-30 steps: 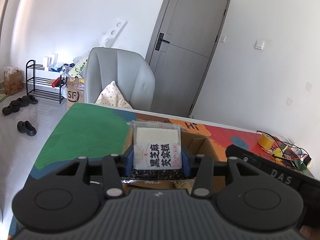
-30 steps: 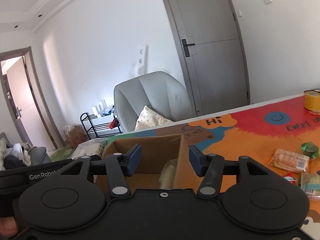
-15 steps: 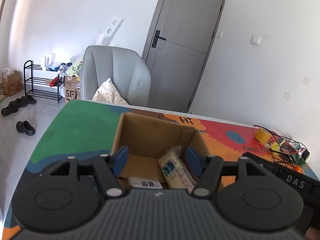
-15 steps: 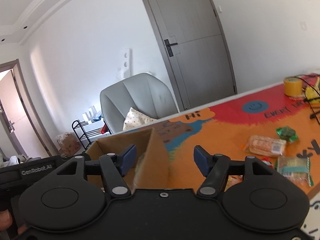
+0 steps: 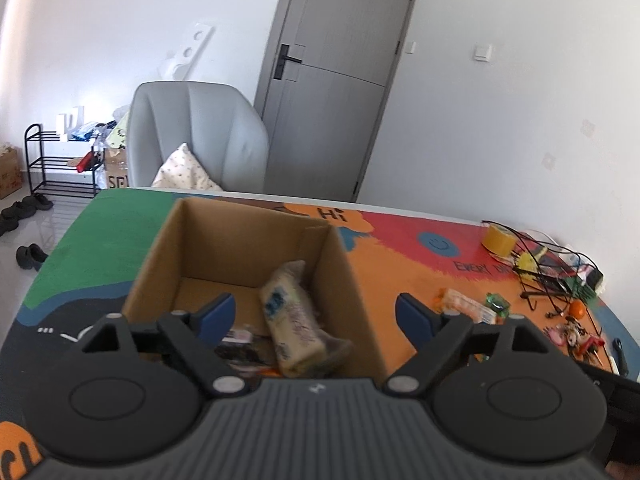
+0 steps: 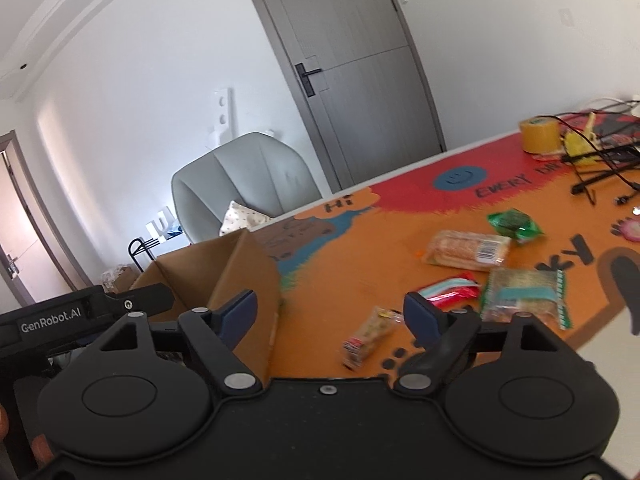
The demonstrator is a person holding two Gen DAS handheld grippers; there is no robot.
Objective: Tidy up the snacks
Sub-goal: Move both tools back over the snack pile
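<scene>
Cardboard box (image 5: pixel 224 240), pale snack packet (image 5: pixel 296 320) inside, perhaps others

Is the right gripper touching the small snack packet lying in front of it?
Apart. In the right wrist view the right gripper is open, and the small snack packet lies on the mat between and below its blue pads.

A grey armchair (image 5: pixel 200 132) with a cushion (image 5: pixel 182 170) stands by the grey door (image 5: pixel 332 80), beside a black rack (image 5: pixel 56 160).

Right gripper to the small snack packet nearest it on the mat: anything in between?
Nothing visible. The right gripper is open and empty, and the small snack packet lies on bare mat just ahead. The cardboard box sits off to its left.
</scene>
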